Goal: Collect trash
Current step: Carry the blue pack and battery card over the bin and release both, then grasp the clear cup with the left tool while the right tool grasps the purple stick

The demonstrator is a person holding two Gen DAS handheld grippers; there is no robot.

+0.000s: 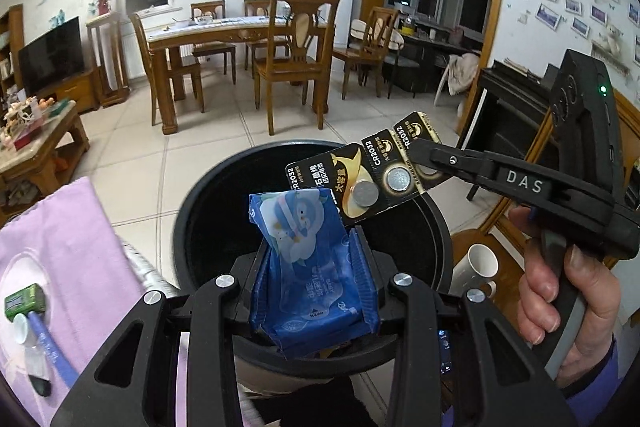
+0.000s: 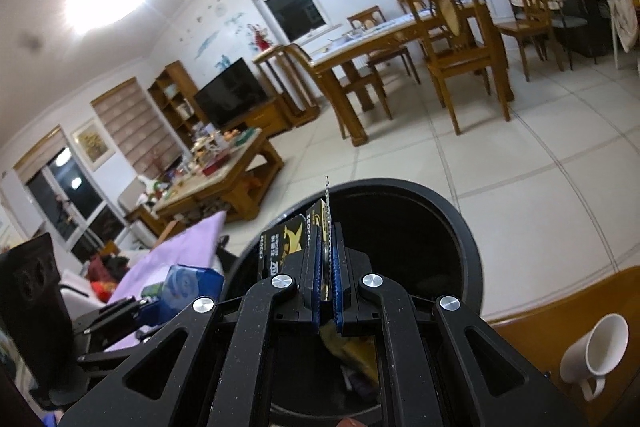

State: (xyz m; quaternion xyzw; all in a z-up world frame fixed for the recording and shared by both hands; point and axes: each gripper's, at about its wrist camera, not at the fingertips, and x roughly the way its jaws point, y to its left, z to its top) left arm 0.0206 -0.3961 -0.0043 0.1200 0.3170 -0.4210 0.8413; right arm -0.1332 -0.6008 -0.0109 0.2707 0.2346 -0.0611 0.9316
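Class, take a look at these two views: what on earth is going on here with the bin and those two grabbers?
A person is clearing trash with a hand-held gripper in each hand. The left gripper is shut on a blue wipes packet, and the right gripper is shut on a black card of coin batteries. Both are held over the open black bin, nothing dropped yet. A white mug sits beside the bin.

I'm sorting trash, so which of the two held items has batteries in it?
The black card in the right gripper, marked CR2032 with round coin cells. The left gripper holds a blue packet instead.
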